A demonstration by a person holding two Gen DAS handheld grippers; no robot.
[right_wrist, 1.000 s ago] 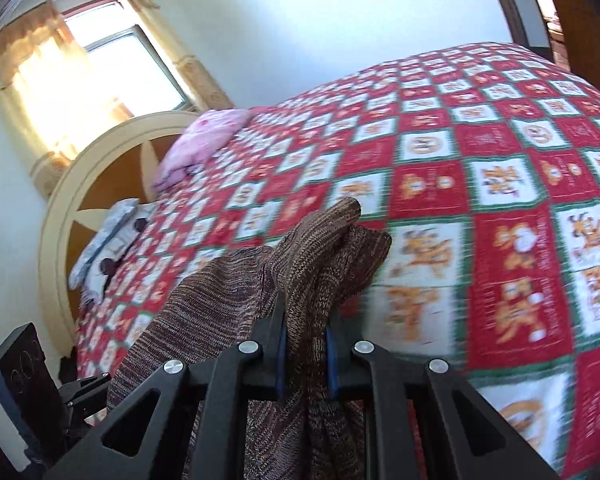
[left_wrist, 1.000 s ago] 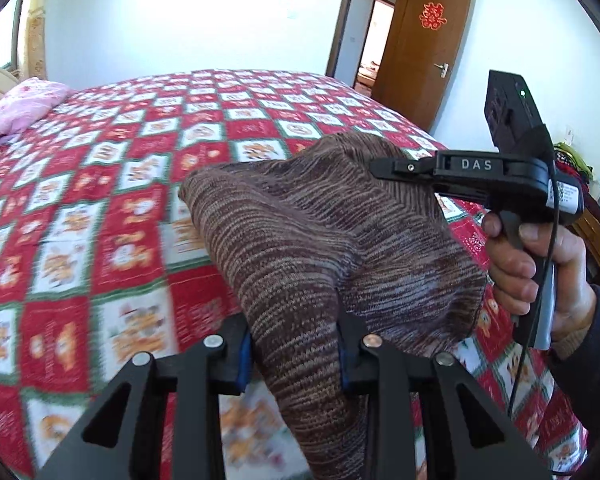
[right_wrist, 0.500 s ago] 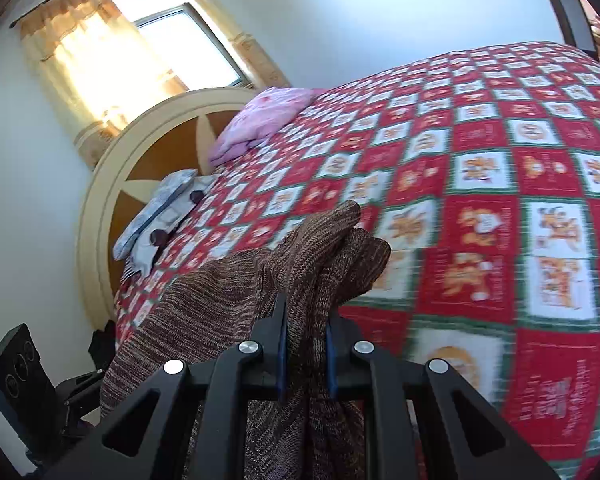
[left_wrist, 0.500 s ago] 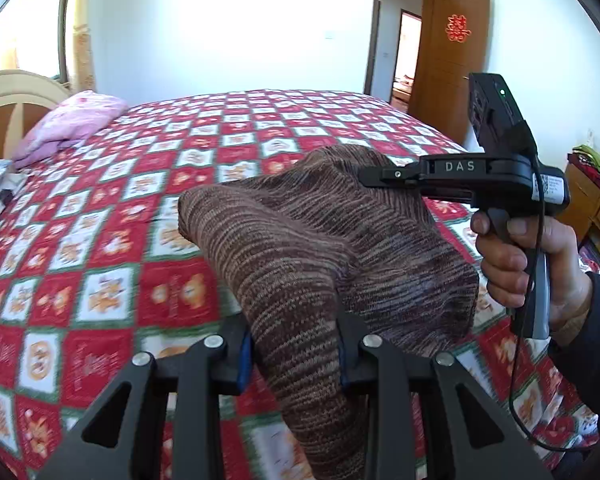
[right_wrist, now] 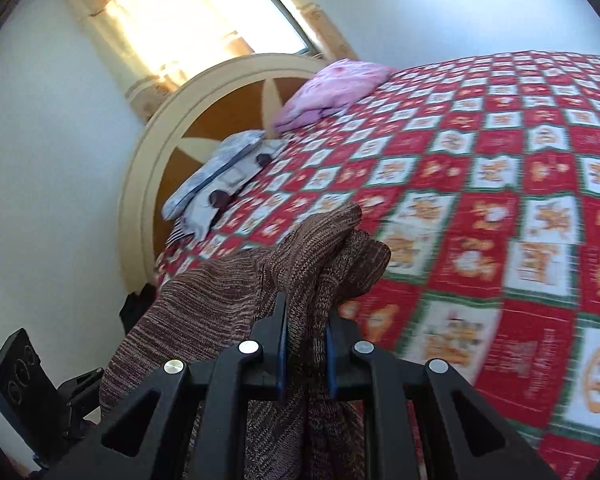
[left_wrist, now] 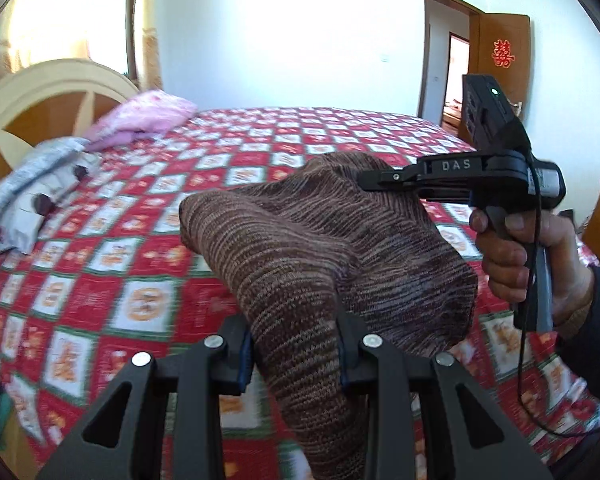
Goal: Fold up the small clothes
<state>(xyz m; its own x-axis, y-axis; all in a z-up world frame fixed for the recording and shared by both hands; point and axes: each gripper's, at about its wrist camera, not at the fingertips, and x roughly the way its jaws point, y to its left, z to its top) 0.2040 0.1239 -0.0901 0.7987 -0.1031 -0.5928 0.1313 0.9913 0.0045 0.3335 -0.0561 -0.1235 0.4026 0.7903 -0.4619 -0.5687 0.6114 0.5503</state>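
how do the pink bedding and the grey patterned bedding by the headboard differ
The pink bedding is plain pink; the grey patterned bedding is pale grey with dark round spots. The pink one is a soft rounded heap farther along the headboard; the grey one lies flatter, nearer the bed's corner. Both rest on the red checked bedspread.

The scene is being viewed by the left wrist camera from just behind the left gripper (left_wrist: 296,354), tilted down across the bed (left_wrist: 148,304) toward the far door (left_wrist: 500,60). The headboard (right_wrist: 220,120) and window (right_wrist: 236,12) are being faced by the right wrist camera from just behind the right gripper (right_wrist: 306,354). The brown knit garment (left_wrist: 308,248), very near both lenses, the pink pillow (left_wrist: 144,116) and the bedspread are being shared.
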